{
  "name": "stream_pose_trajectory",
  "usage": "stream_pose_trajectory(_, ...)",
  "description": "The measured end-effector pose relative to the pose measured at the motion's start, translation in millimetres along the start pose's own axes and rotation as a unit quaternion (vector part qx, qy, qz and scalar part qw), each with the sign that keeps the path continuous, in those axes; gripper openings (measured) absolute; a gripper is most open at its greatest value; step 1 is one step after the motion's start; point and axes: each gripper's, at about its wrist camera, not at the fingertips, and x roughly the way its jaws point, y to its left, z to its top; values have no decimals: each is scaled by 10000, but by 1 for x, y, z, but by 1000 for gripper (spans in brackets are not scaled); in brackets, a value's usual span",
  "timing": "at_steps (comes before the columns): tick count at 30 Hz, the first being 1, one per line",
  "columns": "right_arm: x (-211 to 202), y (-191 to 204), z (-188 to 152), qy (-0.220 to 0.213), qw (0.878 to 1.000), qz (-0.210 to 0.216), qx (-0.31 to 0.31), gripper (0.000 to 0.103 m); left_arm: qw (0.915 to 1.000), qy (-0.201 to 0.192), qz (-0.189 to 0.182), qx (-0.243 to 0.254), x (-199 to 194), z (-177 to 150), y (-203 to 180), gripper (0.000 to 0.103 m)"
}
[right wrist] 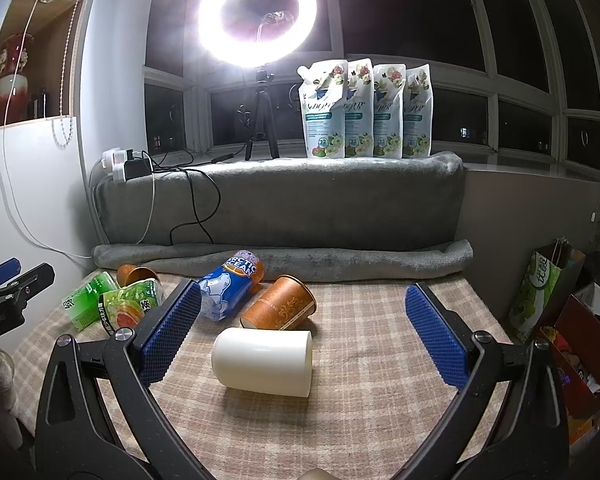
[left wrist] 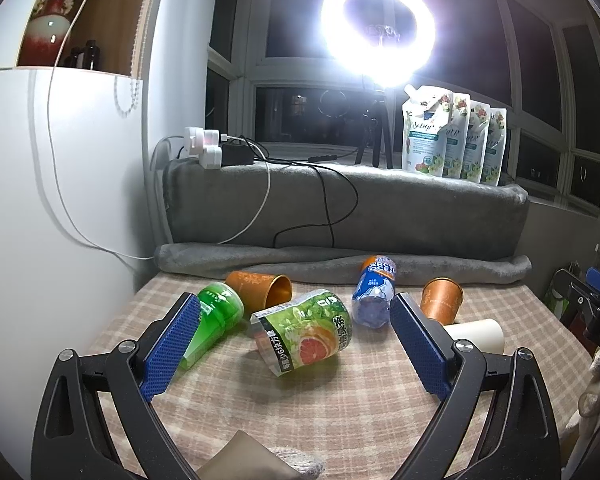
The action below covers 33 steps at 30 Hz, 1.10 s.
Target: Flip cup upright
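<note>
Several cups lie on their sides on the checked tablecloth [right wrist: 360, 380]. A cream cup [right wrist: 264, 361] lies between my right gripper's open fingers; it also shows in the left wrist view [left wrist: 480, 334]. A brown patterned cup [right wrist: 280, 306] lies just behind it, seen too in the left wrist view [left wrist: 442, 300]. A grapefruit-print clear cup [left wrist: 304, 332] lies between my left gripper's open fingers. A green cup [left wrist: 216, 320] touches the left finger pad [left wrist: 172, 346]. An orange cup [left wrist: 260, 288] lies behind. My left gripper [left wrist: 296, 344] and right gripper [right wrist: 304, 336] are both open and empty.
A blue Arctic Ocean bottle [right wrist: 230, 288] lies on its side mid-table. A rolled grey blanket [right wrist: 284, 260] borders the far edge, with a blanket-covered ledge behind carrying detergent pouches [right wrist: 364, 110], a ring light [right wrist: 258, 16] and a power strip [left wrist: 208, 146]. Bags and boxes [right wrist: 548, 292] stand to the right.
</note>
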Motion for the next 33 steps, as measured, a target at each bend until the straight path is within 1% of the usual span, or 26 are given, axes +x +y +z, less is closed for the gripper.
stream_pose_trajectory(33, 0, 1, -1, 15, 10000, 10, 9, 103, 10000, 11, 4, -2, 0, -1, -2, 95)
